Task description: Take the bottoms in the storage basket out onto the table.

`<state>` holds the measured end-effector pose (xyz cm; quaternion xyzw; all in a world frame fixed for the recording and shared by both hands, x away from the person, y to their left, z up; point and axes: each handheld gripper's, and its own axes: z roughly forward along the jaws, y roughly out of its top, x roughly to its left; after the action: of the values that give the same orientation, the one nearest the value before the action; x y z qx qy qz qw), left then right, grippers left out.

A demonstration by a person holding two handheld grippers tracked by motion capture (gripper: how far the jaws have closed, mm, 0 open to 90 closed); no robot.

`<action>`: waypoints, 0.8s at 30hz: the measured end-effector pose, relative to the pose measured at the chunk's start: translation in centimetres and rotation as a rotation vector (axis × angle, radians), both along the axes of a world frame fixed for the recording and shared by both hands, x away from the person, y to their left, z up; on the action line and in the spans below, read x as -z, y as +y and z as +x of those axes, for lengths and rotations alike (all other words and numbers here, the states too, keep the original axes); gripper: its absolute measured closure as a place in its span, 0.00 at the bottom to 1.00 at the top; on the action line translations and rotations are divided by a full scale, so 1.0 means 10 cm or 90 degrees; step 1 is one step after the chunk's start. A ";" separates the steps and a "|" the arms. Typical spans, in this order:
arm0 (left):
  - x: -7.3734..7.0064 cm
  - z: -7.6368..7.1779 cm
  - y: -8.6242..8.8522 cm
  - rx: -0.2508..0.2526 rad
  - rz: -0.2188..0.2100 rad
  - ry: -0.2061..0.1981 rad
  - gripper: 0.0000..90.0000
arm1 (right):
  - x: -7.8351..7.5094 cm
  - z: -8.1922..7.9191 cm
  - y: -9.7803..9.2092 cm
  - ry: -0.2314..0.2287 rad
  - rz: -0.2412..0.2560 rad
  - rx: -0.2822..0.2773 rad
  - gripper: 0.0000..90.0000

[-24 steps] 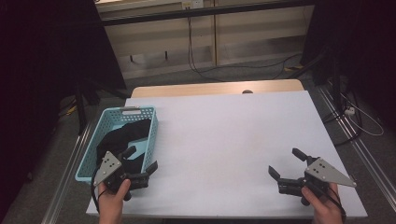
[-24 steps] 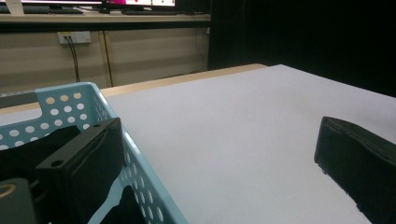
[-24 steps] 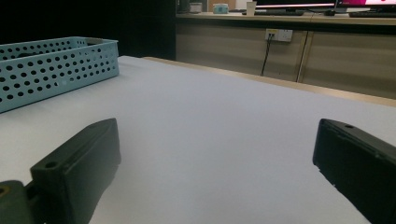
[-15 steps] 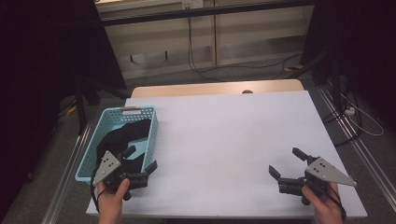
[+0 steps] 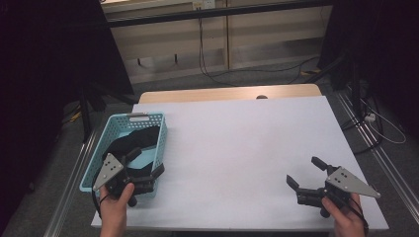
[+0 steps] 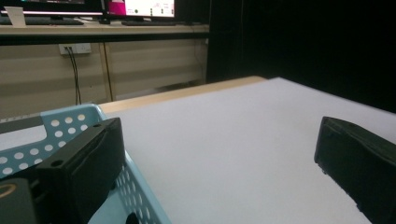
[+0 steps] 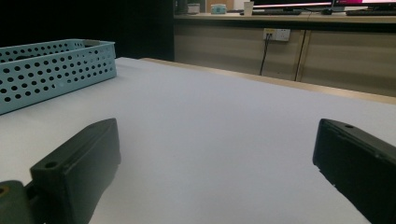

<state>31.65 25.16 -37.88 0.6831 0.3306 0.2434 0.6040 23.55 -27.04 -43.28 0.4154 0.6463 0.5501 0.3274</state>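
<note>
I see the worktop (image 5: 237, 148), matte white and flat, kept bare as working room. The perforated blue plastic basket (image 5: 160, 136) sits at its left edge, holding limp black cloth (image 5: 131, 143). My left tool (image 5: 143, 170) hovers at the basket's near corner, jaws spread; my right tool (image 5: 306, 173) waits well apart, released too.

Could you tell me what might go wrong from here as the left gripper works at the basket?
The left gripper is open, straddling the blue basket's near wall, so closing may pinch the wall rather than the black cloth inside. The basket sits at the table's left edge; a nudge could tip it off.
</note>
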 end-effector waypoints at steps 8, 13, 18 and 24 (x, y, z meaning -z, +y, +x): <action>-0.30 0.22 0.09 -0.003 -0.008 -0.019 0.02 | 0.00 0.00 0.01 0.001 -0.001 -0.008 0.00; -0.36 0.37 0.20 -0.012 0.005 -0.015 0.02 | 0.00 0.00 0.02 -0.001 -0.004 -0.015 0.00; -0.36 0.46 0.24 -0.010 0.024 -0.005 0.02 | 0.01 0.00 0.00 -0.001 -0.003 -0.018 0.00; -0.37 0.57 0.28 -0.009 0.041 -0.001 0.02 | 0.05 -0.01 -0.07 0.005 -0.005 -0.014 0.00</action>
<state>37.31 27.96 -34.16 0.6996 0.3271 0.2587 0.5802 23.45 -27.73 -43.78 0.4088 0.6544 0.5494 0.3206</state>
